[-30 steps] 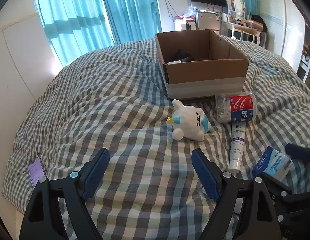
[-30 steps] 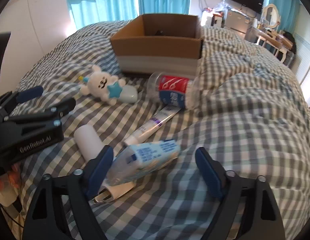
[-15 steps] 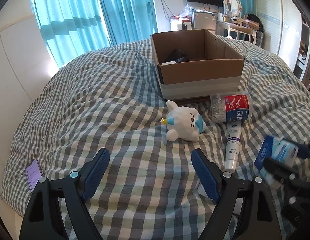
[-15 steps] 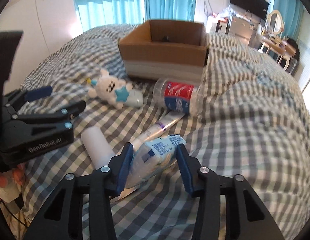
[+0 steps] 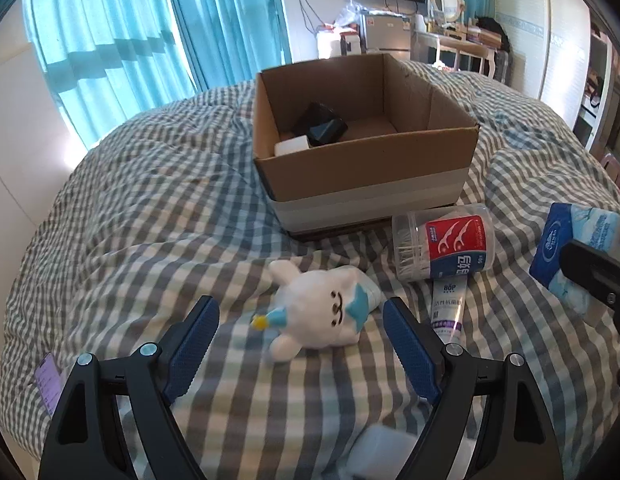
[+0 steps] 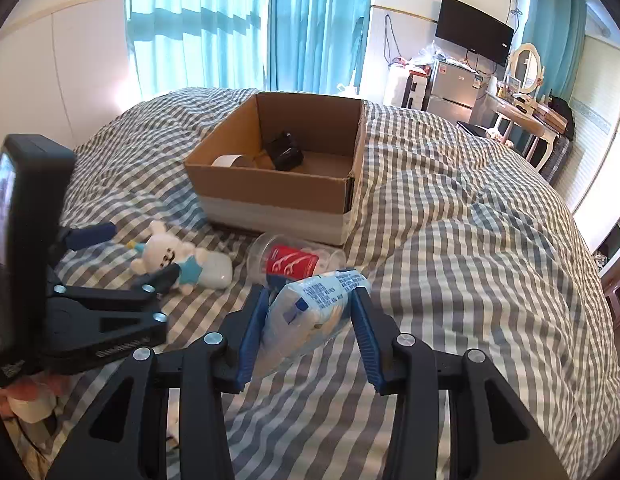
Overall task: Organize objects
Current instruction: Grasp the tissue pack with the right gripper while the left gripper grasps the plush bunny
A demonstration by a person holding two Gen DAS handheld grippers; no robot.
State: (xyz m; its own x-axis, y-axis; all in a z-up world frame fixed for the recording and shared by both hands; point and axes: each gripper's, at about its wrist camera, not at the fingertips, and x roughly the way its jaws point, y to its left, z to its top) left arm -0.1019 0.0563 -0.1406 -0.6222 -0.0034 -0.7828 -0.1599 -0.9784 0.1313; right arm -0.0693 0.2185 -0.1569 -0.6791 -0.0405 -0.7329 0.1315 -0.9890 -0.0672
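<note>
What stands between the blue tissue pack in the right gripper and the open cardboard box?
The clear floss-pick jar lies on the bed between tissue pack and cardboard box; right gripper could carry over it.

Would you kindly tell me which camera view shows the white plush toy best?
The left wrist view: the plush toy lies whole and unobstructed on the bed, just ahead of the open left gripper, its face plain to see. In the right wrist view the plush toy is smaller, and the left gripper's finger crosses it.

One cardboard box (image 5: 365, 176) sat at center frame, holding two items. Below it lay one plush toy (image 5: 321, 312), one floss-pick jar (image 5: 445, 246), one tube (image 5: 447, 308) and one tissue pack (image 6: 313, 312).
</note>
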